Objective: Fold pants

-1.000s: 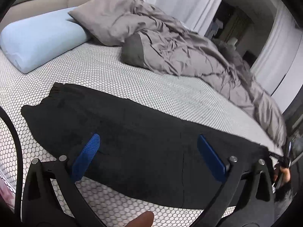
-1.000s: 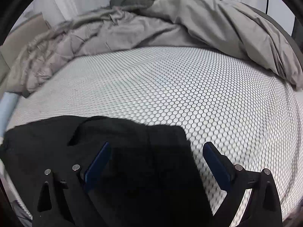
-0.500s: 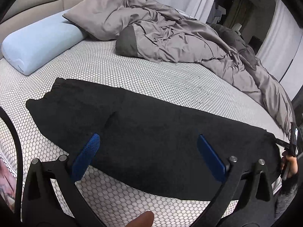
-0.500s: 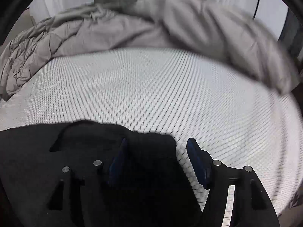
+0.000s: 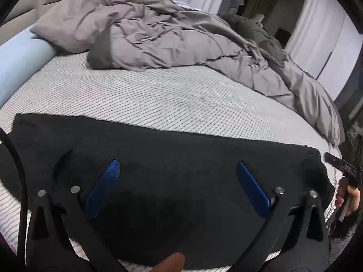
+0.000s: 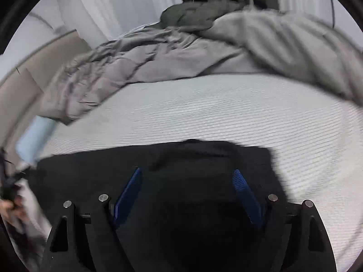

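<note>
Pants (image 5: 172, 172) lie flat on the bed (image 5: 158, 99) in the left wrist view. They are black and stretch from the left side to the right side, close to the near edge. The left gripper (image 5: 175, 170) hangs over the middle of them. Its two blue fingers (image 5: 102, 188) stand far apart, with nothing pinched between them. Only the black cloth shows below them. I cannot tell if the tips touch it. A grey blanket (image 5: 181, 38) is bunched up at the far side of the bed, well apart from the pants. A light blue pillow (image 5: 20, 61) sits at the far left. At the right edge, past the end of the pants, a hand (image 5: 348, 198) holds the other tool.

In the right wrist view, the picture is blurry. The right gripper (image 6: 187, 176) is over one end of the pants (image 6: 204, 158). That end stops just right of the gripper, and white bed (image 6: 249, 111) shows beyond it. The jaws are opening and stand wide. The blue fingers (image 6: 128, 195) press on nothing, and the cloth lies under them. The blanket (image 6: 204, 52) is heaped far behind.
</note>
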`<state>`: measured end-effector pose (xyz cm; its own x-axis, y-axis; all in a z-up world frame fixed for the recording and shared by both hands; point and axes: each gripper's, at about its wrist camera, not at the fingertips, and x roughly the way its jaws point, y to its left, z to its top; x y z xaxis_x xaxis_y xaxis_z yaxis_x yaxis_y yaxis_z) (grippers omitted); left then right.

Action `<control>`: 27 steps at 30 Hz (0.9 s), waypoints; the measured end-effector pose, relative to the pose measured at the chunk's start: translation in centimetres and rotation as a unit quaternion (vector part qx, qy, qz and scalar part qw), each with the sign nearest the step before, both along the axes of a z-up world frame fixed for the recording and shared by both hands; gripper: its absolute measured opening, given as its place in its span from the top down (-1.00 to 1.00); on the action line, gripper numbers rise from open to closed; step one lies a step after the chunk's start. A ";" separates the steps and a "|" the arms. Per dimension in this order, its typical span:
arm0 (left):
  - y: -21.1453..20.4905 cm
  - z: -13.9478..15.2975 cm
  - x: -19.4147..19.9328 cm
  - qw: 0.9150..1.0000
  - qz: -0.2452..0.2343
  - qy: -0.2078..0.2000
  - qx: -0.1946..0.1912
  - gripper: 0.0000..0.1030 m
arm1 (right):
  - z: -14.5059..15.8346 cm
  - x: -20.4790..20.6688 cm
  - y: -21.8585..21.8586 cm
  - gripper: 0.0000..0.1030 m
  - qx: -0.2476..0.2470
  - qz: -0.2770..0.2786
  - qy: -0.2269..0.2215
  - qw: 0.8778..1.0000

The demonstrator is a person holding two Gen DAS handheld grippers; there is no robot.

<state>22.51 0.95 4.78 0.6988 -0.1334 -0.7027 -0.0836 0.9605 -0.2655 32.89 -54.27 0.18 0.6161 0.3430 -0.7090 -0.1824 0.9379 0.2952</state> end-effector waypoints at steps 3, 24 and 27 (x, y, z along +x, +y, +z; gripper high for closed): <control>-0.4 -0.9 1.9 1.000 -0.004 0.003 0.000 -0.98 | -1.6 1.9 2.6 -0.62 0.031 0.005 0.032 0.999; 1.8 -5.5 3.7 0.993 -0.030 0.080 0.079 -0.98 | -2.9 5.7 6.1 -0.43 0.007 -0.057 0.043 0.997; 4.9 -5.6 1.4 0.993 -0.005 0.082 0.089 -0.98 | -2.1 1.4 6.5 -0.53 0.038 -0.008 0.034 0.999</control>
<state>23.87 5.89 -0.79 0.5728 -0.0029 -0.8197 -0.1022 0.9919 -0.0750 34.33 -47.76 -1.93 0.5738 0.3881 -0.7212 -0.1446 0.9147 0.3773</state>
